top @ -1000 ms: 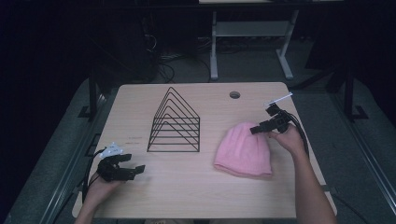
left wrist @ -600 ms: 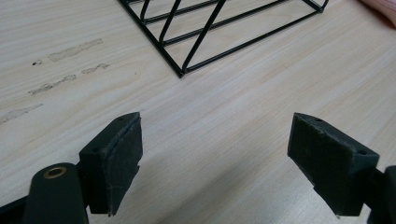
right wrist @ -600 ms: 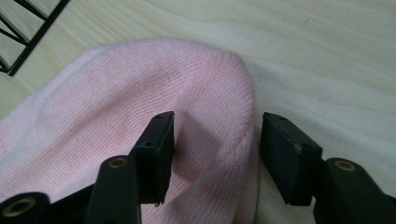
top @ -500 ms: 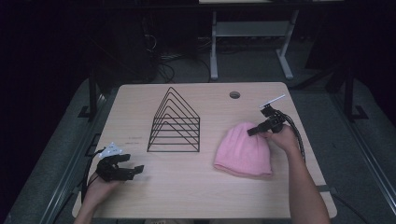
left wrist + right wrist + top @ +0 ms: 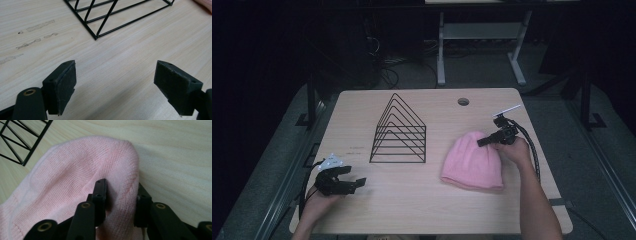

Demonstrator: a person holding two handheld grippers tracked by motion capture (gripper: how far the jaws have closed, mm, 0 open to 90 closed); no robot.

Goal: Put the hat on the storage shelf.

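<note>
Grasp step in hand: right gripper [image 5: 120, 195] pinches a fold of the pink beanie [image 5: 473, 161] lying on the table [image 5: 412, 210] right of the wire rack [image 5: 399, 132], left gripper [image 5: 117, 85] gapes idle; next, a clean lift.

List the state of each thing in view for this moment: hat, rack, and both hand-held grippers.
Hat: lying flat on the table, a fold near its top edge pinched between the right jaws.
Rack: upright on the table, empty, untouched.
Left hand-held gripper: open, low over bare table, holding nothing.
Right hand-held gripper: shut on the hat.
Table: wooden, faint smudges near the rack.
</note>
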